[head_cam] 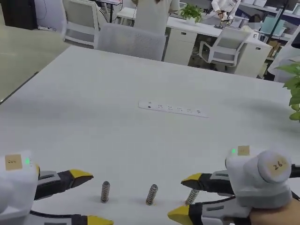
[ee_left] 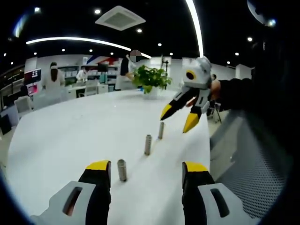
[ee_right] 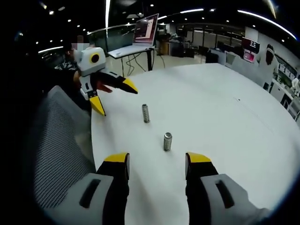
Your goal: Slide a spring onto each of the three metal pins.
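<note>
Three metal springs (head_cam: 151,194) stand upright, spaced in a row.

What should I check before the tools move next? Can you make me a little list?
1. Left tool open and holding nothing: ok.
2. Right tool open and holding nothing: ok.
3. Near spring, middle spring and far spring standing upright on the table: ok.
4. Springs apart, none touching another: ok.
5. A pin inside each spring: cannot tell, the coils hide it.
</note>
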`<state>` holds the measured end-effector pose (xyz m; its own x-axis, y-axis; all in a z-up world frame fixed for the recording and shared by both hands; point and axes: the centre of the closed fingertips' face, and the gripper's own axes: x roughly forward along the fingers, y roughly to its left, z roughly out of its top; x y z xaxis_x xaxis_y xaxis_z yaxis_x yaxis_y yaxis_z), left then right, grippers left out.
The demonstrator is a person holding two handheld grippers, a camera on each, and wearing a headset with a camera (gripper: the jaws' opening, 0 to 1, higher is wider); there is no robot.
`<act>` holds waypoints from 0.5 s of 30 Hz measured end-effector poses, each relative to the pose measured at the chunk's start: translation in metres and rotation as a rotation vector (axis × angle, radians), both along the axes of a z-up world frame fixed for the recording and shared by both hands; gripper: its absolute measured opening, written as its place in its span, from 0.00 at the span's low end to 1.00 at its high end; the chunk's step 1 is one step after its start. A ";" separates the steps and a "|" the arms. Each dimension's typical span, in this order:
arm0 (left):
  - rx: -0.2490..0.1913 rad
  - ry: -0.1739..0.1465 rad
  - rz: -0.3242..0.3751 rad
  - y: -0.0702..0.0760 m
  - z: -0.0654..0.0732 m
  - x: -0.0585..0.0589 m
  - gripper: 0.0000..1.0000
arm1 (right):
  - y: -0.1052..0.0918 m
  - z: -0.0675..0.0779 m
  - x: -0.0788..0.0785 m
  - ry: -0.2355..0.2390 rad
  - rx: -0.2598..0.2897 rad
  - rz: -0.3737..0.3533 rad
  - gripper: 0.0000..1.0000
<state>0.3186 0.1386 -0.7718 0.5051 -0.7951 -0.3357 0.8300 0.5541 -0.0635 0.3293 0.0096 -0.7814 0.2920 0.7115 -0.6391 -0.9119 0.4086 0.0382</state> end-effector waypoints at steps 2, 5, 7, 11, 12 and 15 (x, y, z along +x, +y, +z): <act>-0.001 0.002 0.003 0.001 0.000 -0.001 0.57 | -0.006 -0.001 -0.004 0.009 0.014 -0.004 0.46; -0.003 0.004 0.007 0.002 -0.001 -0.001 0.57 | -0.013 -0.004 -0.008 0.019 0.024 -0.014 0.46; -0.002 0.006 0.010 0.003 -0.001 -0.001 0.58 | -0.021 -0.005 -0.010 0.023 0.030 -0.031 0.46; -0.001 0.010 0.012 0.003 -0.002 -0.002 0.58 | -0.034 -0.009 -0.013 0.034 0.036 -0.068 0.45; -0.001 0.011 0.012 0.003 -0.003 -0.002 0.58 | -0.037 -0.010 -0.012 0.035 0.034 -0.077 0.45; -0.001 0.015 0.016 0.004 -0.004 -0.003 0.59 | -0.046 -0.011 -0.009 0.032 0.038 -0.108 0.46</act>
